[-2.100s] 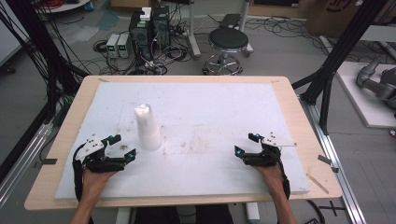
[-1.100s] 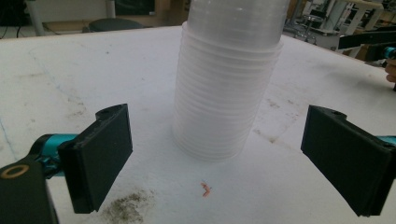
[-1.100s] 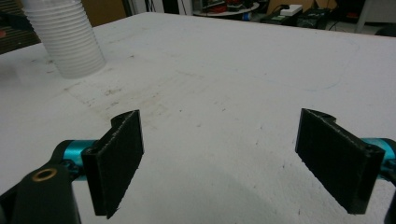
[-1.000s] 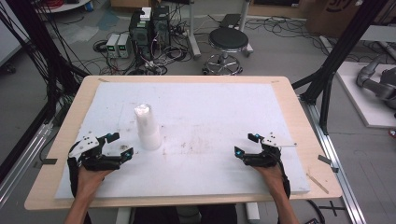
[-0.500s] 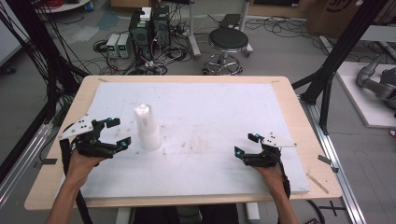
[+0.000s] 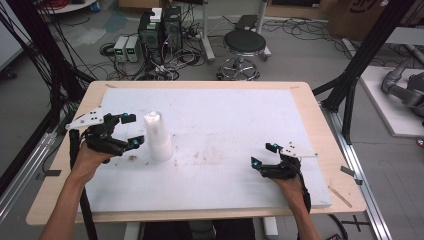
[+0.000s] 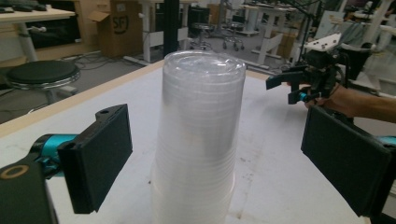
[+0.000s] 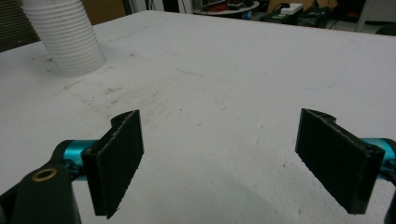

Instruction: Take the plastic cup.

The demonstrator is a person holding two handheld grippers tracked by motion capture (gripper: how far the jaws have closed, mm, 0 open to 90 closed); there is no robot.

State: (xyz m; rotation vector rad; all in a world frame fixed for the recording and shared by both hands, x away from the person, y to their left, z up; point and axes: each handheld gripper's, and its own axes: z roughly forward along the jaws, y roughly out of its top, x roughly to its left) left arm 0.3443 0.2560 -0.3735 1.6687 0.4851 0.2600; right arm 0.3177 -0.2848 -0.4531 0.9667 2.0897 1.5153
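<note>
The left claw (image 6: pixel 129 131) stands wide apart, its 2 black jaws flanking the stack of clear plastic cups (image 6: pixel 158 136) without touching it; in the left gripper view the stack (image 7: pixel 198 140) rises upside down between the jaws, with a gap showing on each side. The claw is raised above the tabletop (image 6: pixel 210 112), held from below by the person's left hand (image 6: pixel 90 157), and the grey plate on its top tilts toward the left edge. The stack stands upright on the white sheet that covers the tabletop, in its left half, just beside the left claw's tips. The right claw (image 6: pixel 261 155) is also spread apart and holds nothing; it rests low near the front right of the white sheet, well apart from the cups, with the right hand (image 6: pixel 290 182) behind it. In the right gripper view its jaws frame bare, lightly smudged white surface, and the ribbed lower part of the stack (image 8: pixel 65 37) shows far off at the upper left. Beyond the tabletop's far edge, on the floor, stand a round black stool (image 6: pixel 244 42) and some computer boxes with cables (image 6: pixel 160 25).
</note>
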